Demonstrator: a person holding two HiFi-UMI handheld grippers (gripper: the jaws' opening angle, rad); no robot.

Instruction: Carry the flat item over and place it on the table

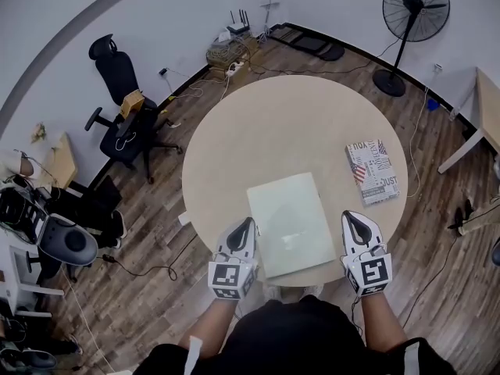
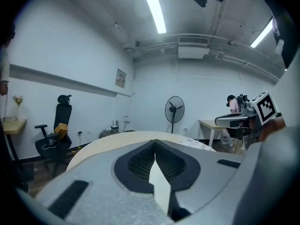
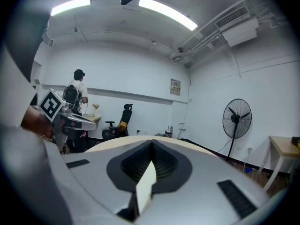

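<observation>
At the near edge of the surface [image 1: 234, 131] the flat item [image 1: 289, 221] lies lengthwise away from the person, between left gripper [image 1: 245, 225], nearer it, and right gripper [image 1: 350, 217]; both sets of fingers closed, empty

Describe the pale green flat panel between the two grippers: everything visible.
The flat panel is a thin, pale green rectangle, smooth and plain, with a faint sheen. It lies level over the near edge of the round table, turned slightly. The left gripper and the right gripper are each closed on an opposite side edge; both gripper views show its thin pale edge between the jaws. Whether it rests on the tabletop can't be told.
</observation>
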